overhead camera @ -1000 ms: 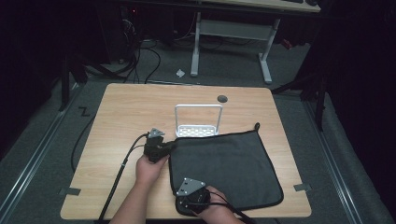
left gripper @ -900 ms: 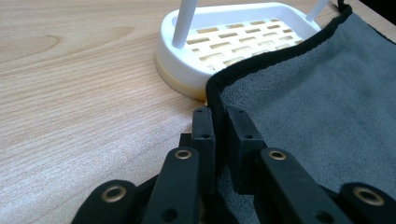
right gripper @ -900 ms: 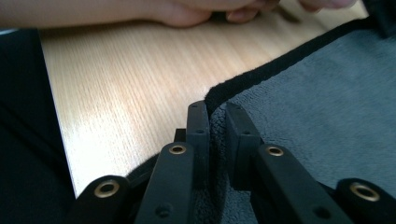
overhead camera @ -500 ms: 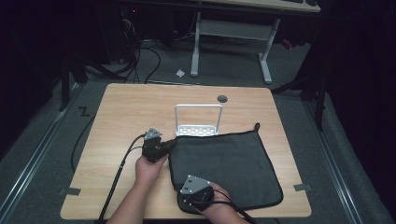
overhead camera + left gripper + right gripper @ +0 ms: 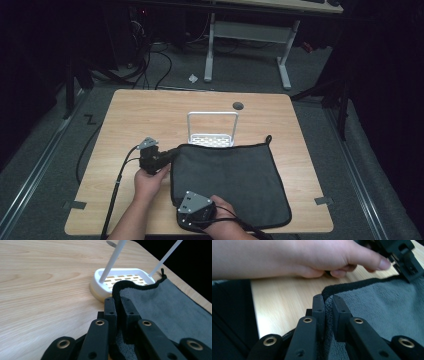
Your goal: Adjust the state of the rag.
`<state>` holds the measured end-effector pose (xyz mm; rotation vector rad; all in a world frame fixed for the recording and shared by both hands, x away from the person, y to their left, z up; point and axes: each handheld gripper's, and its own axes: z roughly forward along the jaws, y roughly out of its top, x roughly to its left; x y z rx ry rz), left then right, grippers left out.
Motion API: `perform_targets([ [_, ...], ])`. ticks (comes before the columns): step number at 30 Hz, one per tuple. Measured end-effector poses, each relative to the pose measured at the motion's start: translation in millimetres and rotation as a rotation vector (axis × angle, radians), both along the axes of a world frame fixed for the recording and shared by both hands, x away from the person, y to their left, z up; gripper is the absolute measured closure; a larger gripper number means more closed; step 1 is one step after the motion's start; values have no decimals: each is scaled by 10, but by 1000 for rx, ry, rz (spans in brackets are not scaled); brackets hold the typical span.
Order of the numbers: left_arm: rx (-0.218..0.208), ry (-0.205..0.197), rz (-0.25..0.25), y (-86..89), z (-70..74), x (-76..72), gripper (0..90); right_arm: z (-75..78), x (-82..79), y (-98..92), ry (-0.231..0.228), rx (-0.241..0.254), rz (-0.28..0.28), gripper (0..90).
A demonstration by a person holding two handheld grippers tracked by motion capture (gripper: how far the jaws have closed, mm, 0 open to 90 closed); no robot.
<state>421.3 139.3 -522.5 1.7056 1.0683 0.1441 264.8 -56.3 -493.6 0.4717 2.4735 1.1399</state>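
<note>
Two handheld grippers pinch the near-left side of a dark grey cloth on a wooden table. The cloth lies on the table's right half, far edge just beside a white rack w/ a hoop handle at mid-table.

Left gripper, held in the person's left hand, has its jaws pressed together on the cloth's far-left corner; in the left gripper view the black hem stands up betw. the pads, w/ the rack's slotted base right behind. Right gripper, grey plate on top, sits at the table's near edge; in the right gripper view its jaws clamp the cloth's near-left corner, hem raised off the wood, the left hand across the top.

Vs. one sec ago: both grips had already closed and the corners are unchanged in place on the cloth. The left gripper has shifted a little toward the table's far side & up, pulling the cloth's left edge straighter. Right gripper has lifted slightly too. Rack, the round port at the table's far edge & the rest of the cloth haven't moved.
</note>
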Motion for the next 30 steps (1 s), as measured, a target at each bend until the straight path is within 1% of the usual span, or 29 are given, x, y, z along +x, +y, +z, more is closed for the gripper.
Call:
perform_targets([
  [3, -7, -1, 28, 185, 17, -71, 842, 24, -43, 198, -14, 3, 35, 828],
  [6, -10, 7, 67, 417, 44, -133, 842, 55, -76, 396, -31, 9, 66, 828],
  [9, -8, 13, 114, 663, 92, -197, 843, 79, -67, 589, -27, 33, 93, 828],
  [11, -7, 13, 135, 807, 129, -240, 843, 98, -64, 723, -25, 45, 111, 827],
  [14, 12, 18, 155, 974, 185, -302, 842, 134, -76, 921, -26, 67, 142, 827],
  [17, 26, 14, 168, 1075, 246, -345, 843, 169, -86, 1072, -36, 72, 171, 827],
  [20, 36, 20, 170, 1079, 286, -348, 842, 211, -90, 1102, -52, 74, 181, 827],
  [23, 43, 29, 163, 975, 308, -327, 842, 251, -85, 1023, -58, 72, 173, 827],
  [26, 52, 32, 152, 792, 332, -294, 842, 282, -99, 873, -64, 77, 153, 826],
  [28, 61, 28, 146, 656, 351, -268, 842, 289, -107, 737, -76, 80, 134, 827],
  [30, 80, 28, 143, 515, 356, -235, 842, 284, -102, 585, -80, 86, 114, 827],
])
